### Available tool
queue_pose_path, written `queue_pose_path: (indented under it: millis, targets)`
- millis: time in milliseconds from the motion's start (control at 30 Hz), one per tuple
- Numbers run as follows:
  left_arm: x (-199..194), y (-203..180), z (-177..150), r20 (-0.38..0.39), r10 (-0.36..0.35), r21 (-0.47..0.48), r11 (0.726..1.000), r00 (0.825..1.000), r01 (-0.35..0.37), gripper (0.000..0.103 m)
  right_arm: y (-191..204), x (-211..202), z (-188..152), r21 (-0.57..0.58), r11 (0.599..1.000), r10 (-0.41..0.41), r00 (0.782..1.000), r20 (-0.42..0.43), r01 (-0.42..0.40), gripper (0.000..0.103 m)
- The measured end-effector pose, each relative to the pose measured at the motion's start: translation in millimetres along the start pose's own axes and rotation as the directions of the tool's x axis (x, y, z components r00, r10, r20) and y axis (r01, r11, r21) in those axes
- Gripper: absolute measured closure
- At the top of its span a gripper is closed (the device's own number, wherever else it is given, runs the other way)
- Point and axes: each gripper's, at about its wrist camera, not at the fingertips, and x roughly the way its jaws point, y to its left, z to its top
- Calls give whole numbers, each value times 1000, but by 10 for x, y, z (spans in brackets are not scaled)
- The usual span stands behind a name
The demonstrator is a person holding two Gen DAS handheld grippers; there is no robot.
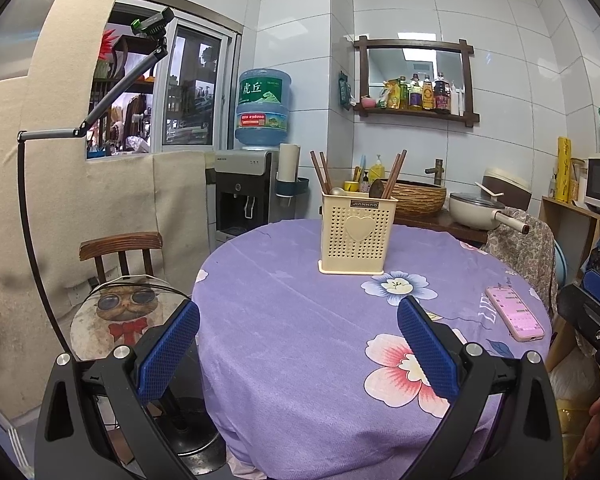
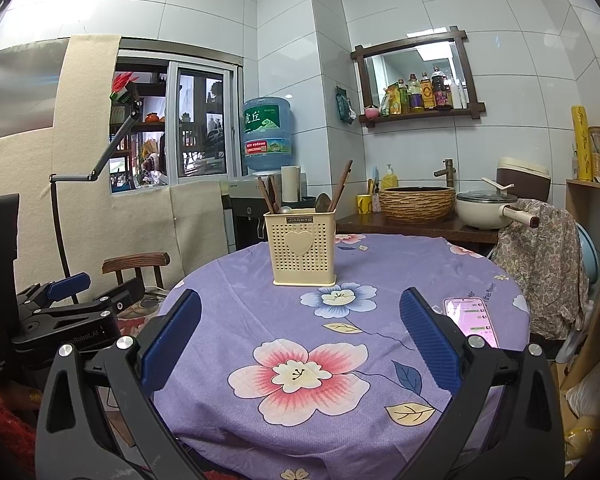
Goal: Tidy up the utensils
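A cream perforated utensil holder (image 1: 357,238) with a heart on its front stands upright on the round table with the purple flowered cloth (image 1: 292,344). Brown chopsticks (image 1: 319,172) and spoons (image 1: 336,191) stand in it. It also shows in the right wrist view (image 2: 302,250), with chopsticks (image 2: 342,184) and spoons (image 2: 323,201). My left gripper (image 1: 298,320) is open and empty, at the table's near edge, well short of the holder. My right gripper (image 2: 300,312) is open and empty, also short of the holder. The left gripper shows at the left of the right wrist view (image 2: 96,286).
A pink phone (image 1: 515,312) lies on the table's right side (image 2: 470,320). A chair with a cat cushion (image 1: 126,312) stands left of the table. A chair draped in floral cloth (image 2: 544,260) stands at the right. A counter with a basket basin (image 2: 416,202) and pot lies behind.
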Motion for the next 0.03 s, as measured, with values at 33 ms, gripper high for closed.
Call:
queue_pose_path:
  millis: [33]
  targets:
    - [1,-1,3,-1,-2,0,1000,1000,2,6,4,1,-5,0,1000,0,1000,-1,0,5]
